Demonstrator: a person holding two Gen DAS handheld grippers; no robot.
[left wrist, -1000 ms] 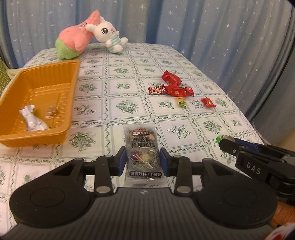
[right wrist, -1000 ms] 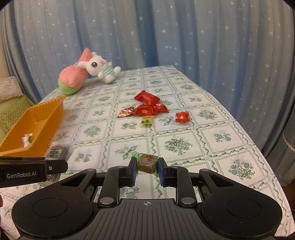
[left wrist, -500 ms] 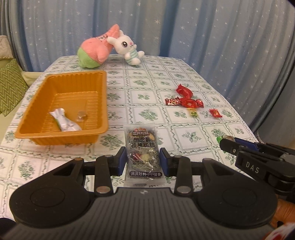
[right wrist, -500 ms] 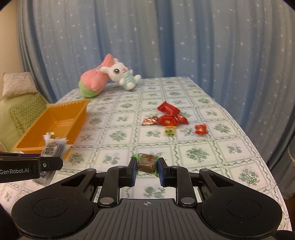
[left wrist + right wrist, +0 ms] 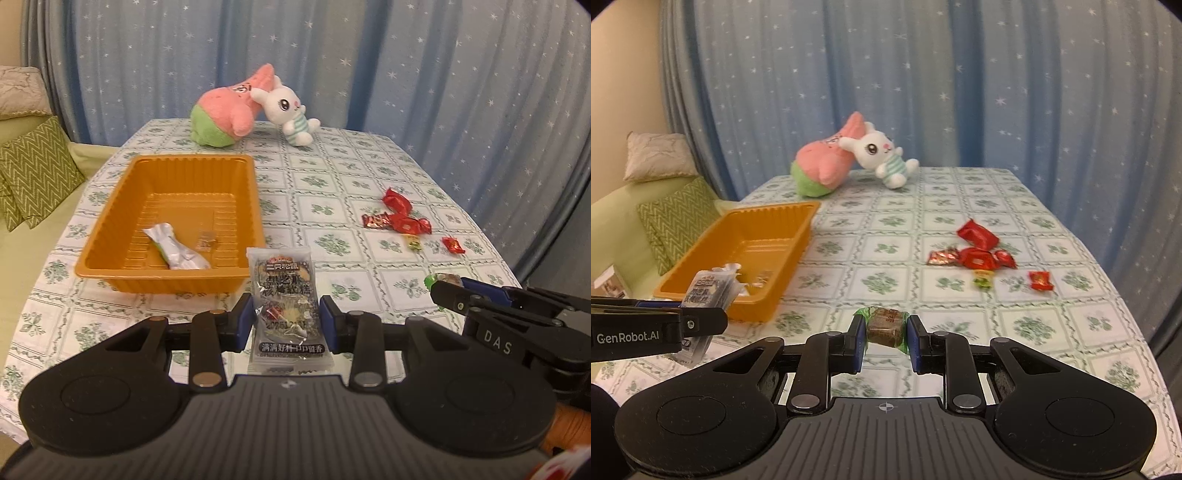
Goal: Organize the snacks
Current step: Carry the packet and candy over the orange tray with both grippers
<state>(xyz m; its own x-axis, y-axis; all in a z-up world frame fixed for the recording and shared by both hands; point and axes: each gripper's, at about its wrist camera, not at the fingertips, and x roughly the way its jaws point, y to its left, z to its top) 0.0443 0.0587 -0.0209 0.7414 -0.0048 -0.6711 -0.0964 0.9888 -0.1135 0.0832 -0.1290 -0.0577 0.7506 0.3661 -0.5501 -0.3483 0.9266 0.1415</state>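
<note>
Here, left gripper (image 5: 287,323) clamped on Chinese-lettered packet (image 5: 283,295), "DAS" right gripper (image 5: 885,341) on candy (image 5: 884,326).

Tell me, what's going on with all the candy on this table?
A person is tidying snacks with a gripper in each hand. The left gripper is clamped on a clear snack packet, and the right gripper is clamped on a brown candy in a green wrapper. Both are held above the table, near the orange tray, which already holds a silver wrapped snack and a small clear-wrapped candy. Several red candies lie on the tablecloth, not yet collected.
</note>
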